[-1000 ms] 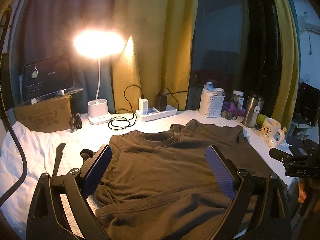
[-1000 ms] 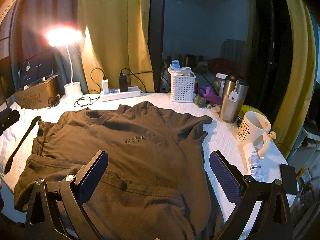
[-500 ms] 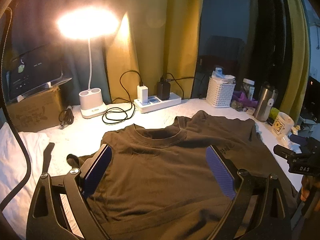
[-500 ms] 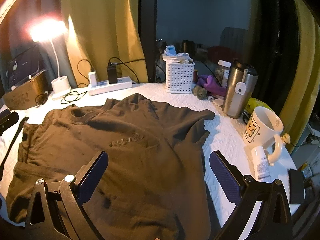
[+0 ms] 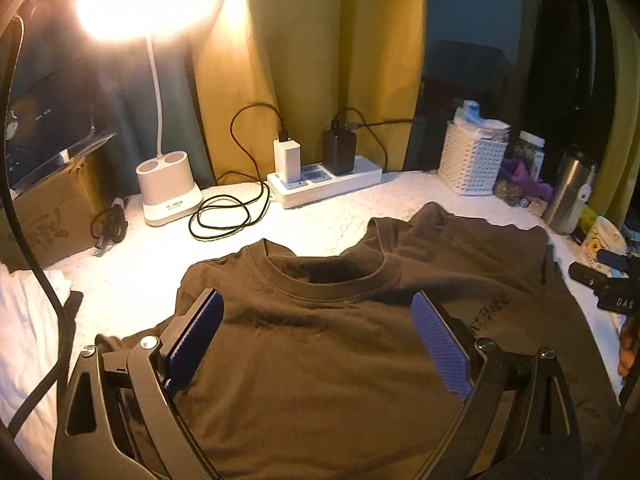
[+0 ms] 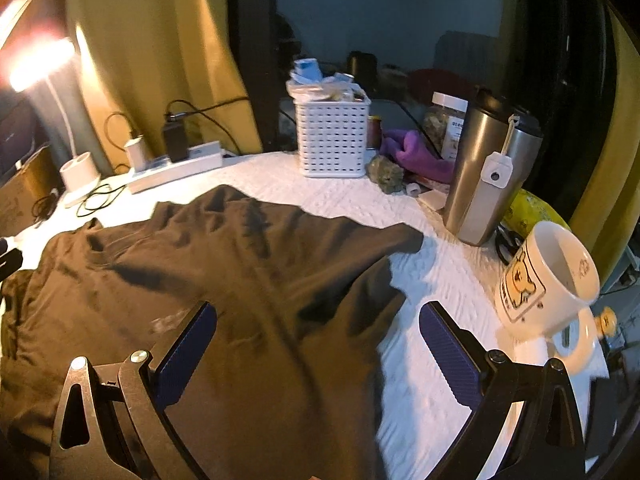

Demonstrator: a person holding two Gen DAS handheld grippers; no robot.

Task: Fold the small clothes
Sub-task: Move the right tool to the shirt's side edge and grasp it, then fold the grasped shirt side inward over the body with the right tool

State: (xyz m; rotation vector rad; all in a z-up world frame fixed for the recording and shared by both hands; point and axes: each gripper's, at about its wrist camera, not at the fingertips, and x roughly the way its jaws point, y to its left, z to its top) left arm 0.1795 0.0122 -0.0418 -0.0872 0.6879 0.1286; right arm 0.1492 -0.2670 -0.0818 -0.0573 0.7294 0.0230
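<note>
A dark brown T-shirt [image 5: 320,344] lies spread on the white padded table [image 5: 328,220], collar toward the lamp. My left gripper [image 5: 316,340] hovers open above the shirt's chest, just below the collar, with nothing between its blue pads. In the right wrist view the same T-shirt [image 6: 224,280] fills the left and middle, its right sleeve [image 6: 384,240] reaching toward the tumbler. My right gripper [image 6: 316,352] is open over the shirt's right side edge, holding nothing. The right gripper's black body shows at the left wrist view's right edge [image 5: 608,284].
At the back stand a lit desk lamp [image 5: 168,196], a power strip [image 5: 324,184] with chargers and coiled cables, and a white basket [image 6: 332,136]. A steel tumbler [image 6: 488,176] and a bear mug [image 6: 544,284] crowd the right side. A cardboard box [image 5: 44,216] sits at the left.
Both grippers have moved forward and lower over the shirt, toward the collar and the right sleeve. The shirt looks flatter than a second ago. Both jaws stayed open.
</note>
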